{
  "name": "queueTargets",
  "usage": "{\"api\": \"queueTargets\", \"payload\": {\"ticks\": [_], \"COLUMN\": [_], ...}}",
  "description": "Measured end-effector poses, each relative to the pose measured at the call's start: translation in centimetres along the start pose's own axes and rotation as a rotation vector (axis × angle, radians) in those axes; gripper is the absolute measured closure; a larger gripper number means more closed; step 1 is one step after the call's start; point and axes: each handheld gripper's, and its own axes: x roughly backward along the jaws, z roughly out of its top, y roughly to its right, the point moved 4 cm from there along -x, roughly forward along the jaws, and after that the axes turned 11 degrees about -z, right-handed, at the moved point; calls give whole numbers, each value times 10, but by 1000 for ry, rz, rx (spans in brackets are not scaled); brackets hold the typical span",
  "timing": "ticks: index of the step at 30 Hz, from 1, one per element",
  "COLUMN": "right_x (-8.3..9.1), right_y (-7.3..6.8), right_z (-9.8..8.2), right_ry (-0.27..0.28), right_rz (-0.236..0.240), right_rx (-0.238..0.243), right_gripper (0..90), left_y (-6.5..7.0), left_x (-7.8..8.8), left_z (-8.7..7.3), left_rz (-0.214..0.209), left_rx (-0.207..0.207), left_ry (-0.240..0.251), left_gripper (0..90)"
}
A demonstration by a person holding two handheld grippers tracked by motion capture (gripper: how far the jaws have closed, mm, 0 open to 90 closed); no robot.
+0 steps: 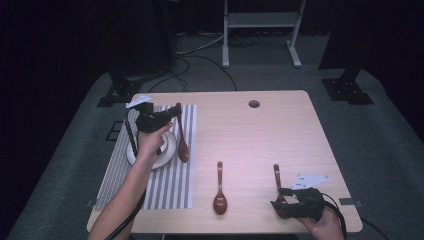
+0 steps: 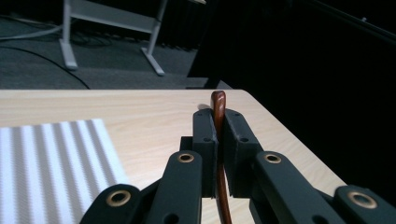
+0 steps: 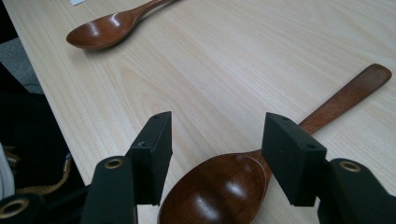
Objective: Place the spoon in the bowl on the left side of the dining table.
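Clamping the handle of a dark brown wooden spoon [image 2: 218, 105] beside the white plate [image 1: 167, 157] on the striped grey placemat [image 1: 172, 187], the left gripper [image 1: 167, 116] looks mid-placement (a judgement), while the right gripper [image 3: 215, 154] straddles, jaws apart, a second brown spoon [image 3: 224, 191] awaiting closure.

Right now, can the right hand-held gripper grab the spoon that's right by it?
Probably yes. The right hand-held gripper is open, its jaws either side of the spoon where bowl meets handle. Nothing lies between them, and the spoon rests flat on the table.
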Motion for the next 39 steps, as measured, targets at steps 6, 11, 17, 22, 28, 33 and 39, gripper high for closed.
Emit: {"api": "queueTargets", "payload": {"ticks": [6,11,17,22,28,33,39], "right_x": [0,1,3,2,1,2,2], "right_y": [1,2,3,3,2,2,2], "right_z": [0,0,0,0,0,0,0], "right_ry": [1,5,11,8,2,3,3], "right_rz": [-3,-1,-5,-7,-6,-8,-9], "right_rx": [-4,-10,-16,-11,-5,-7,-8], "right_gripper": [420,420,421,422,424,423,424], "left_y": [-12,-22,-33,-45,-54,-58,-61], "left_x": [17,27,36,45,55,59,61], "left_z": [8,11,14,16,21,23,26], "left_rz": [34,65,106,154,189,200,211], "left_rx": [4,21,33,40,46,51,49], "left_ry": [20,39,57,64,78,85,86], "left_gripper": [844,844,844,844,844,844,844]}}
